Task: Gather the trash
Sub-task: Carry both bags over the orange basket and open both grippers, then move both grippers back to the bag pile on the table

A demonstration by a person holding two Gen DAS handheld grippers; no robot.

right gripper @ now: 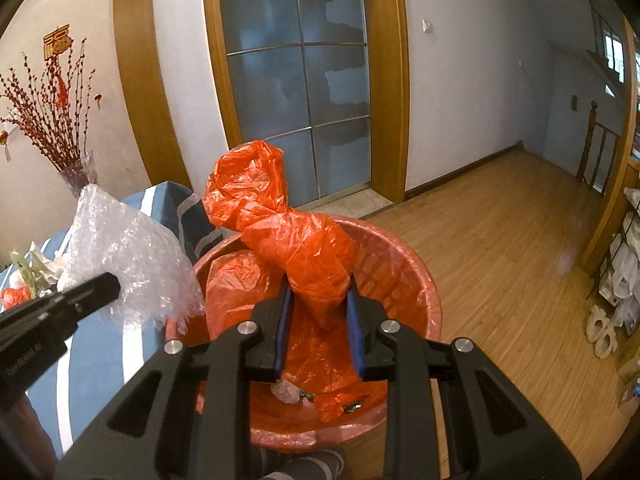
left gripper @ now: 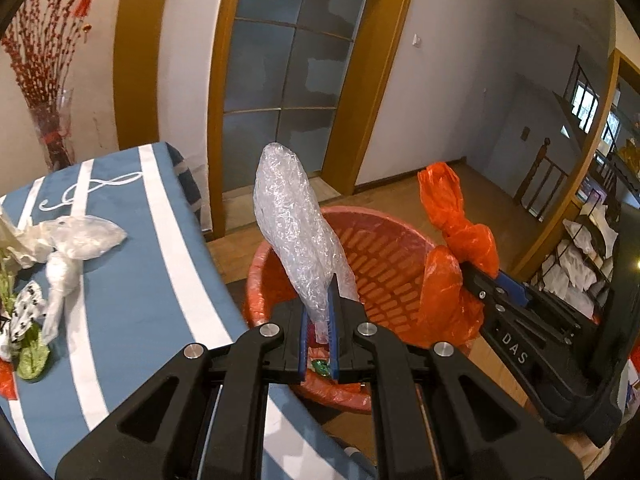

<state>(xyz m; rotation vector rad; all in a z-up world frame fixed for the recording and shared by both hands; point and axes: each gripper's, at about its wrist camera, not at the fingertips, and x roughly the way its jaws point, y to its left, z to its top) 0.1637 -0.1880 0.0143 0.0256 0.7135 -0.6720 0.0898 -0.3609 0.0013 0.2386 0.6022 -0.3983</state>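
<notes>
- Left wrist view: my left gripper (left gripper: pixel 320 320) has its fingers pinching the bubble wrap (left gripper: pixel 298 232), whose long axis runs up toward 12 o'clock from the tips. The bin (left gripper: pixel 256 276) sits directly beneath and beyond the fingers. At 3 o'clock, my right gripper (left gripper: pixel 486 280) carries the orange bag (left gripper: pixel 460 220). More trash (left gripper: pixel 76 240) lies on the desk (left gripper: pixel 132 300) at 9 o'clock.
- Right wrist view: my right gripper (right gripper: pixel 320 312) has its fingers clamping the orange bag (right gripper: pixel 296 232), which stands up toward 11 o'clock over the bin (right gripper: pixel 424 300). The left gripper (right gripper: pixel 92 292) holds the bubble wrap (right gripper: pixel 132 256) at 9 o'clock, just outside the rim.
- I judge the right hand is better centred for a drop; the left needs a nudge inward.
</notes>
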